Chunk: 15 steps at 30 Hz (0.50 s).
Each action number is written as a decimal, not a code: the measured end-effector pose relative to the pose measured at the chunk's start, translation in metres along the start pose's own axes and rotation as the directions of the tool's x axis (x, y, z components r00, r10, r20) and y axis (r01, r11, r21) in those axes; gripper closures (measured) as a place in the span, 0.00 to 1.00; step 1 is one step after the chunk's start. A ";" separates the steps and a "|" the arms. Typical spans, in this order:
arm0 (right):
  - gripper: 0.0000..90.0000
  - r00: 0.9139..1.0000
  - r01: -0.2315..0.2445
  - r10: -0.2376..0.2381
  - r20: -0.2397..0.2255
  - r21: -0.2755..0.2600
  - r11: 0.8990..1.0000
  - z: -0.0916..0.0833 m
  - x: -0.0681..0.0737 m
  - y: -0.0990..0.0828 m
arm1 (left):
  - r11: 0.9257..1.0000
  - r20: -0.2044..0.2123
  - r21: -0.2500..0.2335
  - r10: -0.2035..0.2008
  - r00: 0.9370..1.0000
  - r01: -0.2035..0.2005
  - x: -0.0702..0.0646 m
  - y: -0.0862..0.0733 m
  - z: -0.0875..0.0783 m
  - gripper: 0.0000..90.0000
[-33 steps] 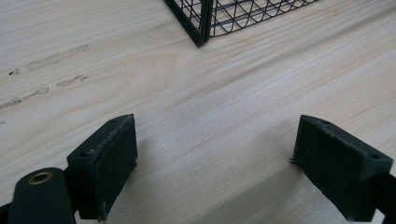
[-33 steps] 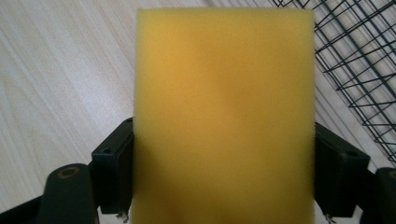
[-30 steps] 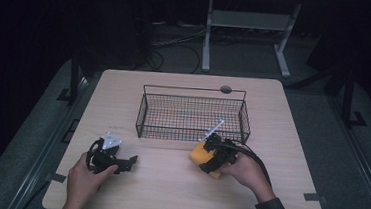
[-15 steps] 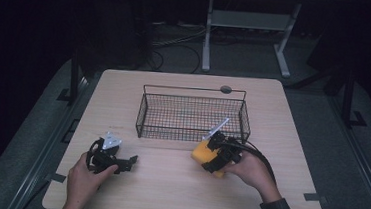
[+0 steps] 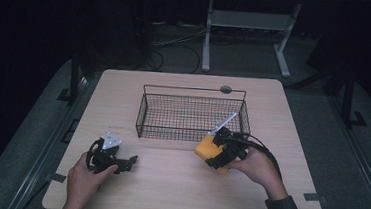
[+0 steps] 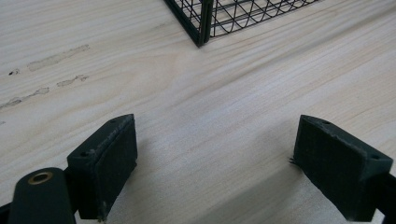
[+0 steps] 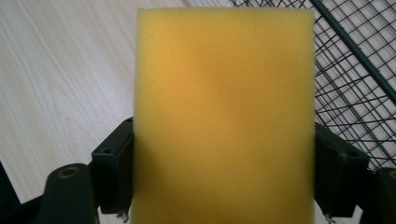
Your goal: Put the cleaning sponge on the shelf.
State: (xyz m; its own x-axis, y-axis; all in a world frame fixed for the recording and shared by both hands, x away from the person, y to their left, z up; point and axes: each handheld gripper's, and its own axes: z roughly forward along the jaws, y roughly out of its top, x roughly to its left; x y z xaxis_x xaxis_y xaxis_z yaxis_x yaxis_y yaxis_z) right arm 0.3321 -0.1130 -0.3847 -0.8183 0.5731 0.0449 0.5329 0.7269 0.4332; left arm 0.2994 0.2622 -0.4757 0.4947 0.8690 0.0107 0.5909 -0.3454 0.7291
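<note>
A yellow sponge (image 5: 205, 149) (image 7: 223, 116) is clamped between the two black jaws of my right gripper (image 5: 215, 156) (image 7: 223, 177), a little above the table, just in front of the right end of the black wire basket (image 5: 191, 115). The sponge stands upright in the right gripper view, with the basket mesh (image 7: 355, 74) close behind it on the right. My left gripper (image 5: 125, 161) (image 6: 212, 172) rests near the table's front left, jaws wide apart over bare wood, nothing between them. A corner of the basket (image 6: 201, 28) lies ahead of it.
The light wooden table (image 5: 176, 194) carries the basket in its middle. A small round grommet (image 5: 226, 89) sits at the far edge. Beyond the table stand a white frame (image 5: 247, 24) and cables on a dark floor.
My right gripper has lifted the sponge slightly and brought it closer to the basket's front wall. The left gripper has stayed where it was.
</note>
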 end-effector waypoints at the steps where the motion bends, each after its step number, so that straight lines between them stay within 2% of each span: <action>1: 0.25 1.000 -0.001 0.001 -0.001 -0.001 1.000 -0.001 -0.001 0.000 | 1.000 0.000 0.002 0.000 1.000 0.000 0.000 0.000 0.000 0.14; 15: 0.25 1.000 -0.008 0.008 0.011 -0.015 1.000 -0.018 -0.011 0.006 | 1.000 0.000 0.002 0.000 1.000 0.000 0.000 0.000 0.000 0.14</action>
State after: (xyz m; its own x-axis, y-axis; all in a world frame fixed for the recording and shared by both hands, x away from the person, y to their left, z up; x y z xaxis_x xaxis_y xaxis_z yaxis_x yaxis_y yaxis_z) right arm 0.3403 -0.1216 -0.3659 -0.8114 0.5832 0.0385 0.5361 0.7164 0.4466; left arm 0.2994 0.2623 -0.4755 0.4947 0.8690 0.0112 0.5922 -0.3465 0.7275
